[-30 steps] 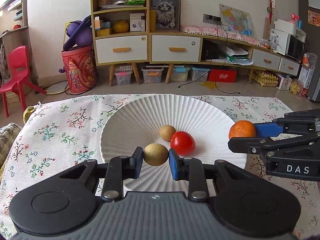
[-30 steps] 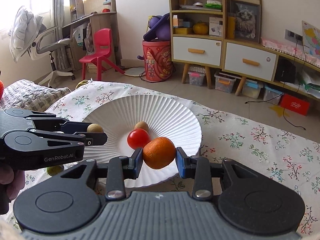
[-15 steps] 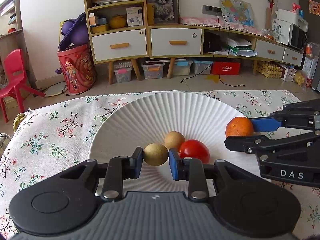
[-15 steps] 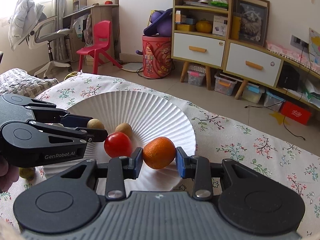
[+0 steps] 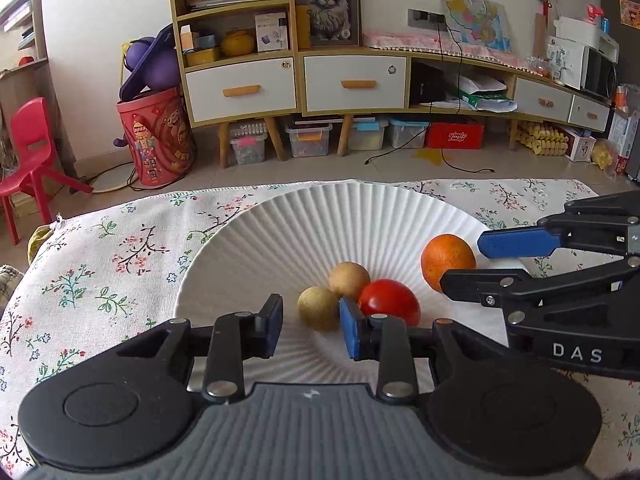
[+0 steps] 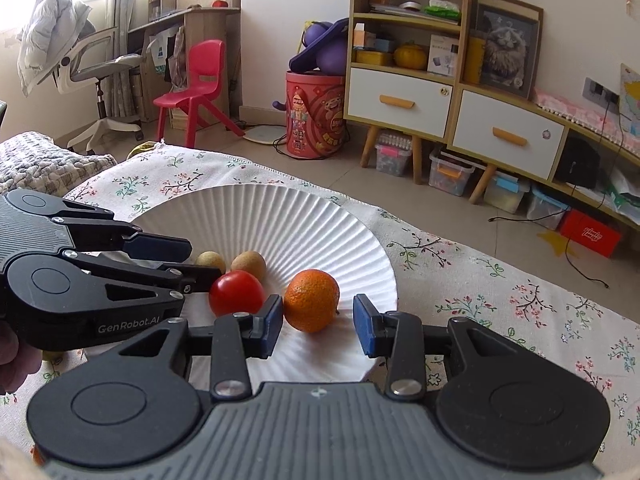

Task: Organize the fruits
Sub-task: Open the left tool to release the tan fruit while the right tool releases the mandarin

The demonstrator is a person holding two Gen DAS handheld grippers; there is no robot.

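On the white fluted plate (image 5: 360,216) a tomato (image 5: 390,300) sat near the middle, with two small brownish-green fruits (image 5: 320,307) touching it on the left and an orange (image 6: 312,300) beside it on the right. The left gripper (image 5: 310,326) was opening, one fruit loose between its fingers; the right gripper (image 6: 318,322) was opening around the orange, its left pad perhaps touching. Both pointed downward over the plate's near edge, and I judged either round fruit might roll if nudged on withdrawal.

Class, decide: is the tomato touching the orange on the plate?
Apart. The right wrist view shows bare white plate between the tomato and the orange.
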